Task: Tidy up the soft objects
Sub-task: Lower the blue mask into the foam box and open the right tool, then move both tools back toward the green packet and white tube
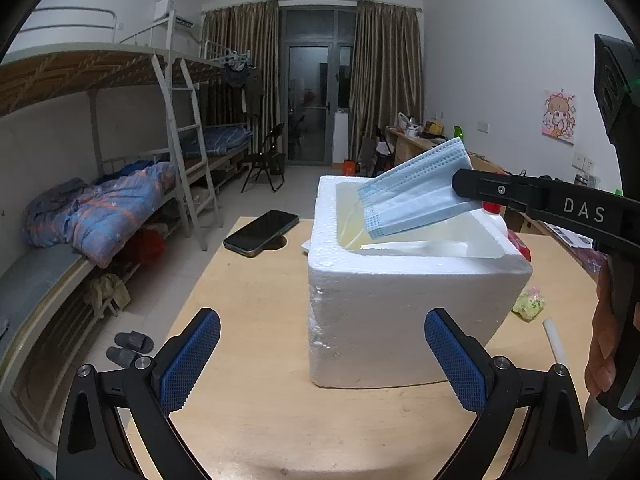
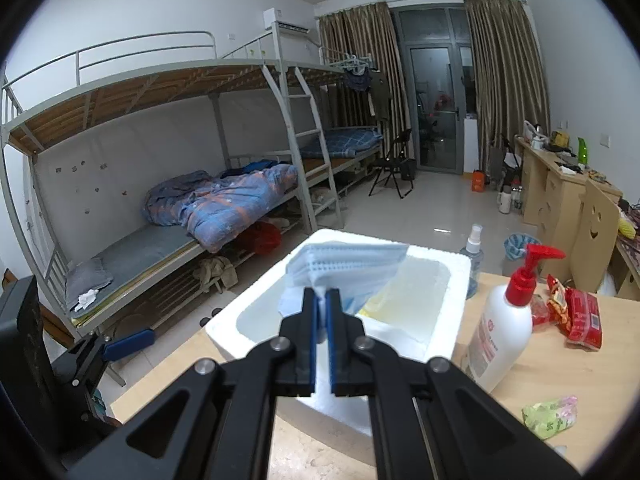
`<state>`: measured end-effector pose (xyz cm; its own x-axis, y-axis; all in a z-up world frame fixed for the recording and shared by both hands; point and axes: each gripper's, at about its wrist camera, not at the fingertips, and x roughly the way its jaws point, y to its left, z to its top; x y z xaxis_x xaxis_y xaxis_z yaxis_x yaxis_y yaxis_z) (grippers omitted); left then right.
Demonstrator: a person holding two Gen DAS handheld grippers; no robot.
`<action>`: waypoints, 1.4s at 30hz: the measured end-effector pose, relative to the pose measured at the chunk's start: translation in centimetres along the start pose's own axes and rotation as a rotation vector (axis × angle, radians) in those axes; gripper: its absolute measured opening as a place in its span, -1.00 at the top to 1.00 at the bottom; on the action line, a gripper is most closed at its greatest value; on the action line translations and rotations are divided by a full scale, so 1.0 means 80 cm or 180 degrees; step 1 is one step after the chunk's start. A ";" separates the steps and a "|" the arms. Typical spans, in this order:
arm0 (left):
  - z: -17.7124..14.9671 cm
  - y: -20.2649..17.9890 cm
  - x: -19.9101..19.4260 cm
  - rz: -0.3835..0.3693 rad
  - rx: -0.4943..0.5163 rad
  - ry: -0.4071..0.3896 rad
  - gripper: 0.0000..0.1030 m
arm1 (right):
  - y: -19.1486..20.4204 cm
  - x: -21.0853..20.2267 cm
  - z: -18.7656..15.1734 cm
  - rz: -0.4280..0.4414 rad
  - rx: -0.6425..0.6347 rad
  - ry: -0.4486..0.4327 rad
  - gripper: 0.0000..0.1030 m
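A white foam box point(image 1: 400, 304) is sitting on the wooden table point(image 1: 248, 360) at the centre of the left wrist view, its open top facing up and a pale yellowish lining showing inside. To its upper left a black phone point(image 1: 260, 232) is lying flat near the table's far edge. At the right of that frame a small green-and-pink packet point(image 1: 529, 304) and a white stick point(image 1: 554, 338) are lying on the table beside the box. In the right wrist view a white pump bottle point(image 2: 506, 324) with a red head is standing just right of the box, red snack packets point(image 2: 576, 316) are lying further right, and a clear spray bottle point(image 2: 473, 256) is standing behind the box's far corner.

The stack of blue face masks point(image 1: 416, 196) is hanging tilted over the box's open top, lower corner dipping inside the rim, nothing between it and the opening. The right gripper point(image 2: 321, 300) is reaching in from the right of the left wrist frame, angled slightly downward, a hand point(image 1: 604, 344) wrapping its grip at the right edge; its blue pads are pressing together on the masks' edge. The left gripper point(image 1: 322, 360) is pointing at the box's near wall from the bottom of its frame, its fingers point(image 1: 192, 356) spread wide with nothing between them.
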<state>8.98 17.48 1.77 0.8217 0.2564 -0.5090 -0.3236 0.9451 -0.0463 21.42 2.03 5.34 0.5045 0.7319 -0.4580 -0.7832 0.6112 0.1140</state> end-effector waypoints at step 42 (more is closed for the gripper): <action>0.006 -0.042 -0.016 -0.0258 0.0137 -0.0096 -0.98 | -0.052 -0.078 -0.018 -0.0539 0.0334 -0.0284 -1.00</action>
<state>9.28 14.06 2.98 0.8583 0.1841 -0.4789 -0.2355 0.9707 -0.0489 21.02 -5.54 6.48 0.6595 0.6370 -0.3990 -0.6447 0.7523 0.1354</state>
